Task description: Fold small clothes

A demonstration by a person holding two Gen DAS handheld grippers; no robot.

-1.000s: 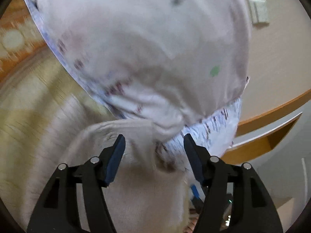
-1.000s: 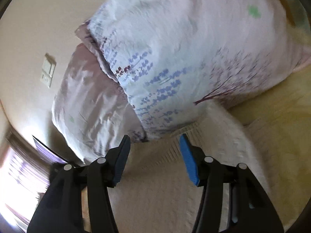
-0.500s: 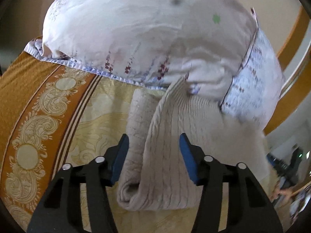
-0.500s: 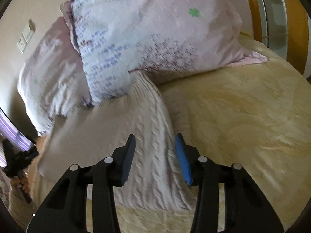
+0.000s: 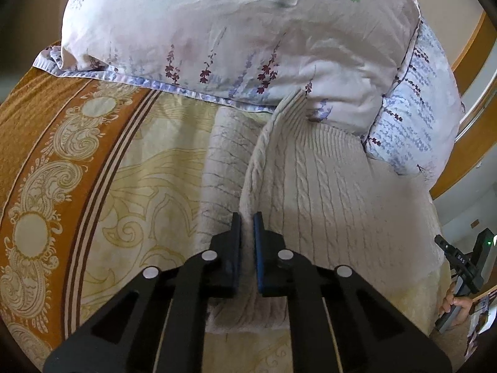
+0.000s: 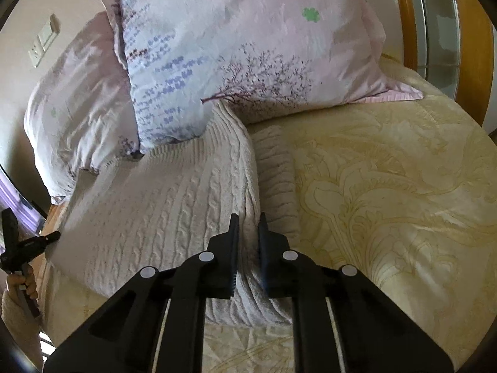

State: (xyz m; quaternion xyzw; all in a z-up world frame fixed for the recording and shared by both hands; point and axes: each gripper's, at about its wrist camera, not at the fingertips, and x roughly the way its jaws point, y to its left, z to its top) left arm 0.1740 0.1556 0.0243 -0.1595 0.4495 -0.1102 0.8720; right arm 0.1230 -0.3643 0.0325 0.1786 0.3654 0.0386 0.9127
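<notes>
Patterned bedspread [image 5: 130, 171] carries one cream cable-knit sweater [image 5: 326, 192] and two floral pillows [image 5: 236, 31]; left gripper [image 5: 247, 219] and right gripper [image 6: 248, 220] have each just clamped a sweater fold.

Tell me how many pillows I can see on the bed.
2. One pillow with a tree print lies at the head of the bed, its lower edge over the top of the knitted sweater. The other pillow lies beside it, nearer the wall. More may be outside the view.
</notes>
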